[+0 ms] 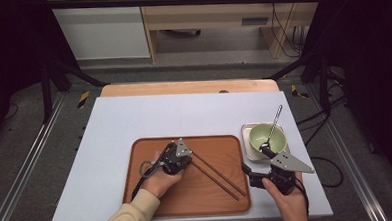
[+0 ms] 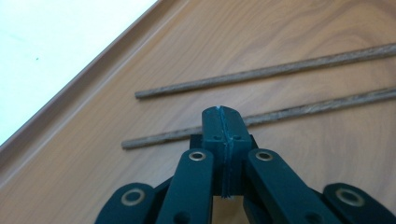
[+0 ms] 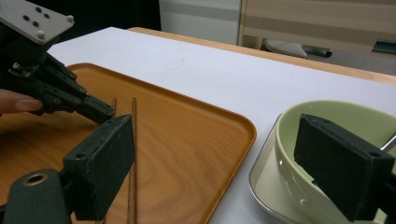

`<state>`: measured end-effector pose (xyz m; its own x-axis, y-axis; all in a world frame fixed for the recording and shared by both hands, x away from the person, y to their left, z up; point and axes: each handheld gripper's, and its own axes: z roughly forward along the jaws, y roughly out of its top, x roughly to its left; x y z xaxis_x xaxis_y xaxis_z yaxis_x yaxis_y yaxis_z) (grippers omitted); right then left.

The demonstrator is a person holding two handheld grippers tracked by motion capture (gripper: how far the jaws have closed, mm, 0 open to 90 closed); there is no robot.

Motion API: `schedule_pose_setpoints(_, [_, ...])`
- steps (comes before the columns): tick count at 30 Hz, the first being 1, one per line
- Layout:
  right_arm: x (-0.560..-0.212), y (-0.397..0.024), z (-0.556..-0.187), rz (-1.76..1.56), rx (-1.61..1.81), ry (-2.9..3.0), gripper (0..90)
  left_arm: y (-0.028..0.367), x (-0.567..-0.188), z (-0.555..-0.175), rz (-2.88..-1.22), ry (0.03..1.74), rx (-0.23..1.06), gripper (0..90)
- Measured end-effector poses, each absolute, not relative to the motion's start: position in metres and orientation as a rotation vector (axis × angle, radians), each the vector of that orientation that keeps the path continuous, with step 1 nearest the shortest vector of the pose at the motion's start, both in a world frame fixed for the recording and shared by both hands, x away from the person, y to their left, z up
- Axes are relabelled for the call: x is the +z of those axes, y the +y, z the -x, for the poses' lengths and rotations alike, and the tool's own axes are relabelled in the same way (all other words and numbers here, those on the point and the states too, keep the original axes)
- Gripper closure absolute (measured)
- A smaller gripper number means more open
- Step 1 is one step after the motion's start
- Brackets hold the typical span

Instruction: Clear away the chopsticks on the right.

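Left gripper (image 2: 222,122), jaws pressed together, empty, over chopsticks (image 2: 261,73) on wooden tray (image 1: 150,147). Right gripper (image 3: 224,163), jaws wide apart, near green bowl (image 3: 327,116). No readable writing.

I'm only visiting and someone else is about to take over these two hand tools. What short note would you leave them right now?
Left gripper: jaws shut, empty, tips just above the nearer of two chopsticks on the wooden tray.
Right gripper: jaws open, empty, by the green bowl.
A spoon stands in that bowl, which sits in a metal dish.
Done: nothing lifted.
Left: probably open the left jaws and pick up the chopsticks.
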<state>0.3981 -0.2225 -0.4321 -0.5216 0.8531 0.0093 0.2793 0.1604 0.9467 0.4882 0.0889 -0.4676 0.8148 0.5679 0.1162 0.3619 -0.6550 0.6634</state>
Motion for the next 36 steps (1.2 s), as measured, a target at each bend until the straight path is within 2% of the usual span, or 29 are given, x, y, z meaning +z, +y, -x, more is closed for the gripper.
schedule_pose_setpoints(36, [-0.434,-0.222,-0.4,-1.088,1.366,1.918,14.3,0.022,-0.471,-0.493,-2.338,0.556,0.363,89.9])
